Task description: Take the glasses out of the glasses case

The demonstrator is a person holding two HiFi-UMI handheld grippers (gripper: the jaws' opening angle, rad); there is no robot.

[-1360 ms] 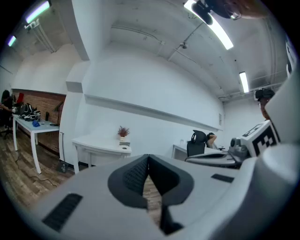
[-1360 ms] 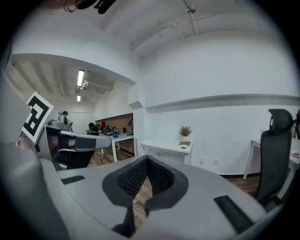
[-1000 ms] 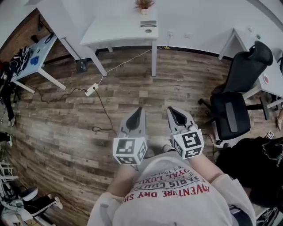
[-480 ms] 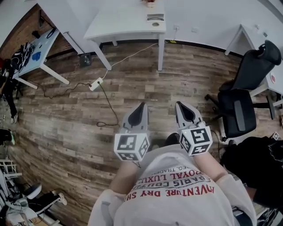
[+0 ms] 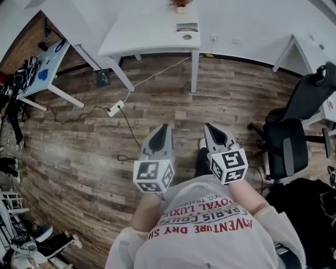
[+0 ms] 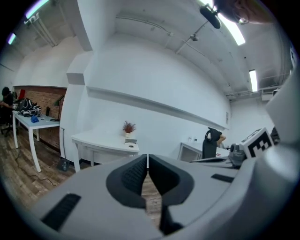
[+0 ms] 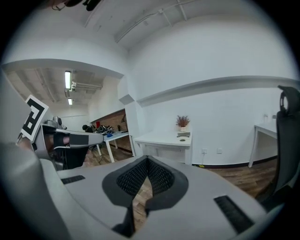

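- The left claw (image 5: pixel 165 127) was shut. In the left gripper view its pads (image 6: pixel 133 174) met at the tips, with nothing between them.
- The right claw (image 5: pixel 208 126) was shut too. Its ribbed pads (image 7: pixel 132 177) touched at the tips, and only floor showed through the gap below.
- Both claws were held side by side in front of the person's chest, apart from each other. They pointed forward over the wooden floor (image 5: pixel 79 157).
- Each claw's marker cube sat nearest the body, the left cube (image 5: pixel 154 177) and the right cube (image 5: pixel 229 166) just above the printed shirt (image 5: pixel 210 231).
- A white surface (image 5: pixel 152 31) stood well ahead, against the wall, with a small plant (image 5: pixel 180 4) at its back edge.
- Two small items (image 5: pixel 187 30) lay on that surface just in front of the plant. They were too small to tell whether either was the glasses case.
- A black chair (image 5: pixel 291 142) stood to the right of the person.
- A power strip (image 5: pixel 116 108) lay on the floor to the left, and its cable ran toward the surface.
- A second surface (image 5: pixel 39 68) with clutter on it stood at the far left.
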